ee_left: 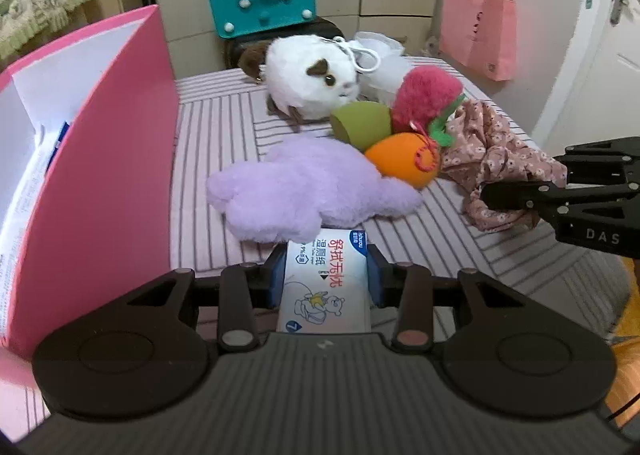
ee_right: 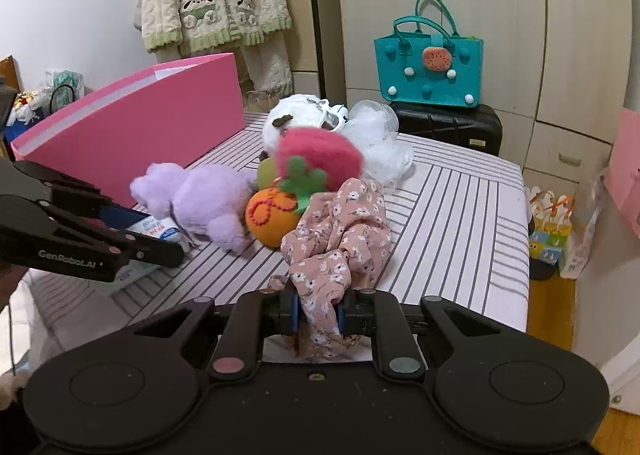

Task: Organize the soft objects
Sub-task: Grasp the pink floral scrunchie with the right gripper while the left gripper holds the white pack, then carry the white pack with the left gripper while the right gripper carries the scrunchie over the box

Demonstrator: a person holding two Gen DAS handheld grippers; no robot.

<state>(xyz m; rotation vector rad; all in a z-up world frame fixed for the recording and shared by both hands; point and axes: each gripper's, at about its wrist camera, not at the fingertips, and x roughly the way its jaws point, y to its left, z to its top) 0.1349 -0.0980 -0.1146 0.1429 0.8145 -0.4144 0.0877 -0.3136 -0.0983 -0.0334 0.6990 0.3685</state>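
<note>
My left gripper (ee_left: 326, 279) is shut on a white pack of wet wipes (ee_left: 326, 287), low over the striped bed just in front of a purple plush (ee_left: 308, 191). My right gripper (ee_right: 316, 313) is shut on a pink floral cloth (ee_right: 340, 239) at the pile's right side; it also shows in the left wrist view (ee_left: 500, 159). Behind lie an orange plush fruit (ee_left: 404, 163), a green plush (ee_left: 360, 123), a red strawberry plush (ee_left: 424, 99), a white hamster plush (ee_left: 308, 75) and white mesh fabric (ee_right: 380, 139).
An open pink box (ee_left: 104, 183) stands at the bed's left side, with printed items inside. A teal felt bag (ee_right: 428, 67) sits on a black case behind the bed. A pink paper bag (ee_left: 476, 31) hangs at the right. The bed's right edge (ee_right: 524, 255) drops to the floor.
</note>
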